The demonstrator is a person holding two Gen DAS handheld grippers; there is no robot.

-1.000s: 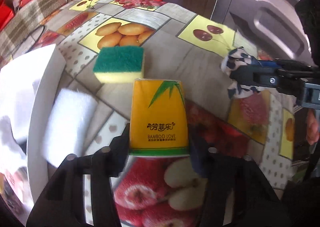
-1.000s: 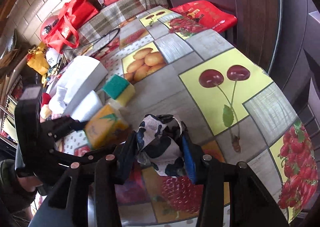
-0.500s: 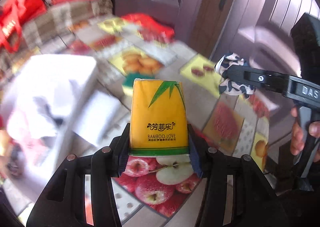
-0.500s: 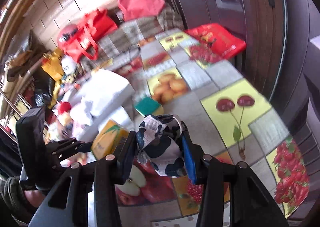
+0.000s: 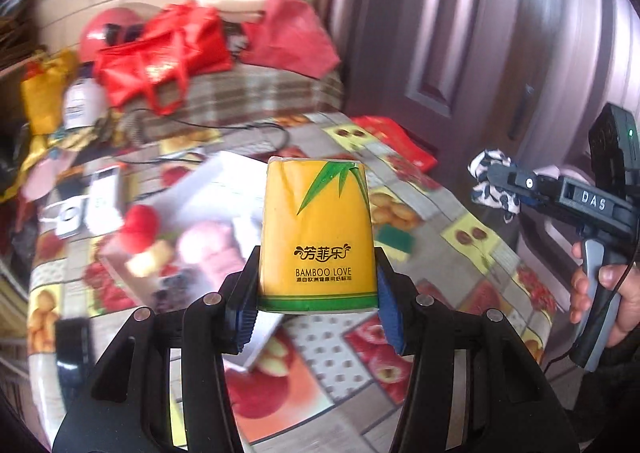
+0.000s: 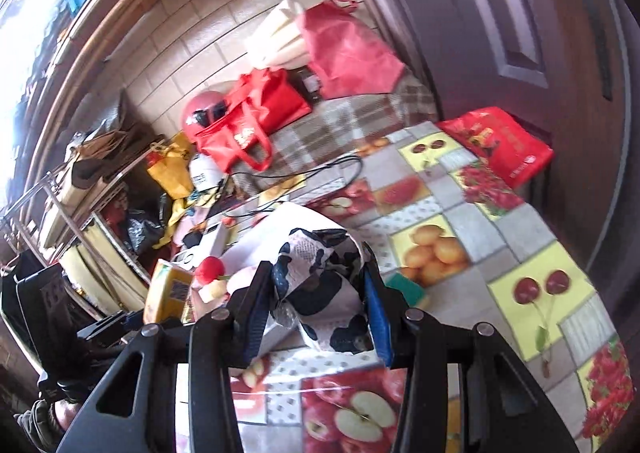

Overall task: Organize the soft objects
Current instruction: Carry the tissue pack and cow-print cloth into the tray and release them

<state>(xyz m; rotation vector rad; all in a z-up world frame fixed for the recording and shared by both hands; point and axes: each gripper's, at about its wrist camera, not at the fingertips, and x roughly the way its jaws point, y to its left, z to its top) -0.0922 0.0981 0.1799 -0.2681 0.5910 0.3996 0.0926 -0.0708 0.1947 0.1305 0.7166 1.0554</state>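
My left gripper (image 5: 316,305) is shut on a yellow tissue pack (image 5: 317,233) marked BAMBOO LOVE, held up above the table. My right gripper (image 6: 320,317) is shut on a black-and-white cow-print cloth (image 6: 320,285), also held in the air. The cloth shows in the left wrist view (image 5: 492,189) at the right, and the tissue pack shows in the right wrist view (image 6: 168,293) at the left. A white box (image 5: 216,189) on the table holds soft toys, one red (image 5: 140,225) and one pink (image 5: 212,249). A green-and-yellow sponge (image 5: 396,237) lies on the table.
The table has a fruit-print cloth (image 6: 520,253). Red bags (image 6: 248,121) and clutter lie on a plaid-covered surface behind it. A dark door (image 6: 520,13) stands at the right. A wire shelf (image 6: 60,213) with bags is at the left.
Both grippers have risen well above the table with their loads. The views now tilt up, and the white box with toys has come into sight.
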